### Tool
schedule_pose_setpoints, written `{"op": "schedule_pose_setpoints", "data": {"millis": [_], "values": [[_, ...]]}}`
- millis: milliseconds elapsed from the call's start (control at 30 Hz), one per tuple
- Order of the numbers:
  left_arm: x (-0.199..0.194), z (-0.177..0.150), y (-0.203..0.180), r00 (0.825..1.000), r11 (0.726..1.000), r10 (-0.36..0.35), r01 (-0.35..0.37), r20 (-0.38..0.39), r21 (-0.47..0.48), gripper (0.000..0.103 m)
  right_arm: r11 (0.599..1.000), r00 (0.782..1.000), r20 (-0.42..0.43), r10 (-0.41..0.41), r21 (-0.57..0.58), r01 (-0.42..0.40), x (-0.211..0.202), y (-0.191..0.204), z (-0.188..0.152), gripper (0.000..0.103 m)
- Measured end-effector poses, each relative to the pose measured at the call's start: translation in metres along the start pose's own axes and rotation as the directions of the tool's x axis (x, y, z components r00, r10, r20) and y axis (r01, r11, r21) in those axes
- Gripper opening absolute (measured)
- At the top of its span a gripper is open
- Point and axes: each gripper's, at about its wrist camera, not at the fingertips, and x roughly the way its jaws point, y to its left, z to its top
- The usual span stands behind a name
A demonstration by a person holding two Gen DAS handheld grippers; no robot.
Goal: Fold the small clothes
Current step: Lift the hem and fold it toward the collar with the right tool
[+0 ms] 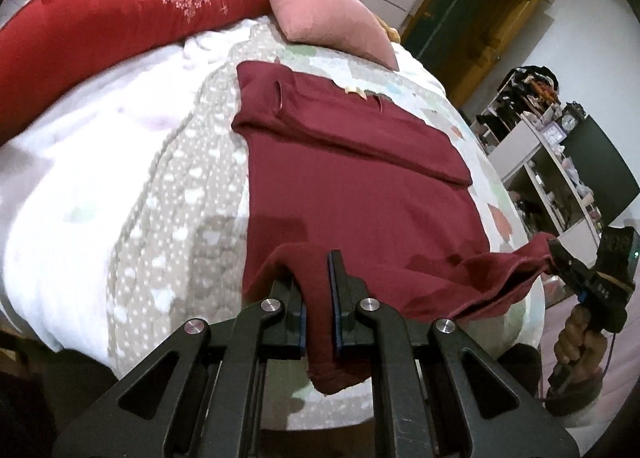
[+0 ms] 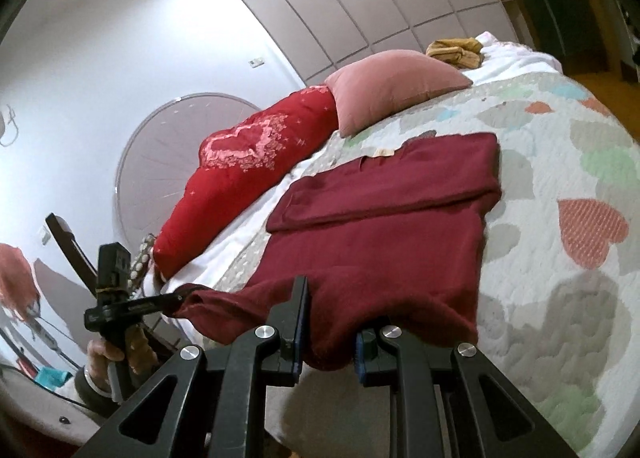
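Bedding fills both views: a red quilt (image 1: 120, 9) at ten o'clock, a pink pillow (image 1: 332, 17) at twelve, a shelf (image 1: 560, 161) at three. A maroon garment (image 1: 352, 185) lies on the patterned bedspread (image 1: 168, 217), sleeves folded across its upper part. The left gripper (image 1: 318, 290) is clamped tight on the near hem's left corner; the right gripper (image 2: 328, 334) pinches the right corner, lifting the hem off the bed.

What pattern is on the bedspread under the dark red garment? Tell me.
Pastel hearts, coral, green and grey, on the pale quilted bedspread, clearest in the right wrist view beside the garment.
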Motion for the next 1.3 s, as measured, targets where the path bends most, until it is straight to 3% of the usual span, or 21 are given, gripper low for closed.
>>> {"op": "schedule_pose_setpoints", "data": {"millis": [633, 1300], "values": [[0.028, 0.05, -0.006, 0.997, 0.996, 0.062, -0.065, 0.051, 0.057, 0.008, 0.995, 0.994, 0.047, -0.095, 0.019, 0.095, 0.03, -0.021, 0.04, 0.016], [0.065, 0.107, -0.016, 0.989, 0.988, 0.114, -0.123, 0.093, 0.098, 0.008, 0.979, 0.979, 0.066, -0.194, -0.051, 0.198, 0.06, -0.024, 0.084, 0.015]]}}
